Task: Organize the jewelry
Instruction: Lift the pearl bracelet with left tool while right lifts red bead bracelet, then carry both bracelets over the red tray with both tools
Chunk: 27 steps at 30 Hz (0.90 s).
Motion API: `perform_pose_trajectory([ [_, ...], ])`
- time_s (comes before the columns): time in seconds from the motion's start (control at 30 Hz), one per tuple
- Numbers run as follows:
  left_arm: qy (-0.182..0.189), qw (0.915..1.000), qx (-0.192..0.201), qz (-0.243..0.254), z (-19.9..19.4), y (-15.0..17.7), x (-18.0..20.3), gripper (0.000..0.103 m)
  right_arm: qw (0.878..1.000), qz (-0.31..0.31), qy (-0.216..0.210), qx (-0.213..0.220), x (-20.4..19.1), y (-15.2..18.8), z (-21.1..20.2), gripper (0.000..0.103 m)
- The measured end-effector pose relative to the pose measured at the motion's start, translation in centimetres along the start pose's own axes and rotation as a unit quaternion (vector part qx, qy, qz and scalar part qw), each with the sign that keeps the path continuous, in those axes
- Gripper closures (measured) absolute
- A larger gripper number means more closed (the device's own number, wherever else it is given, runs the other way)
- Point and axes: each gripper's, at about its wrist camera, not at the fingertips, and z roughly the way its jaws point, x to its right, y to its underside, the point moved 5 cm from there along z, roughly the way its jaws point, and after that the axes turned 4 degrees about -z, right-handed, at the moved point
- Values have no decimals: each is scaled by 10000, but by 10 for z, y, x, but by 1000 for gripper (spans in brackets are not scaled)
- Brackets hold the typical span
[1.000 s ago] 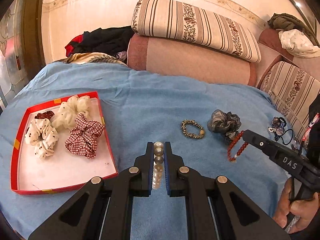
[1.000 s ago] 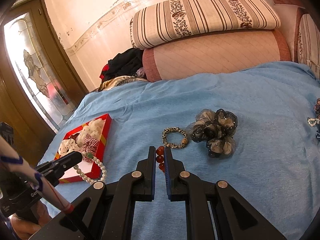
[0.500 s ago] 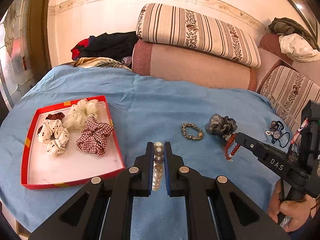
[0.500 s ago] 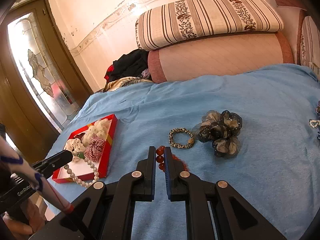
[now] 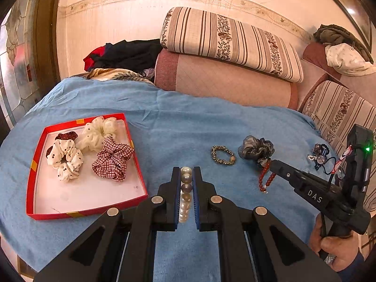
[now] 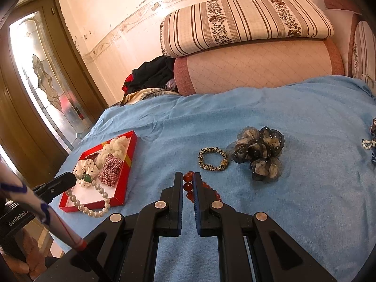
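My left gripper [image 5: 186,171] is shut on a white pearl bracelet [image 5: 185,189], held above the blue cloth; the bracelet hangs as a loop in the right wrist view [image 6: 90,199]. My right gripper [image 6: 188,178] is shut on a red bead bracelet [image 6: 188,185], which dangles from its tip in the left wrist view [image 5: 265,179]. A red tray [image 5: 41,145] on the left holds several scrunchies, among them a plaid one [image 5: 112,159]. A leopard-print band [image 5: 222,155] and a grey organza scrunchie [image 5: 256,148] lie on the cloth between the grippers.
A small heap of dark jewelry and cords [image 5: 320,155] lies at the cloth's right edge. Striped and pink cushions [image 5: 230,54] stand behind. Dark clothes [image 5: 124,54] lie at the back left. A glass door [image 6: 47,82] is on the left.
Both grippers have risen and drawn back from the cloth, each keeping its bracelet. The tray and loose items have not moved.
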Motion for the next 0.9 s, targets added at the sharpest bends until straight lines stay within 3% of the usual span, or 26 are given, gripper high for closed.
perform_pose_trajectory([
  [0.9, 45, 9996, -62, -267, 12, -4, -27, 94, 9999, 7, -102, -25, -4, -2, -1, 94],
])
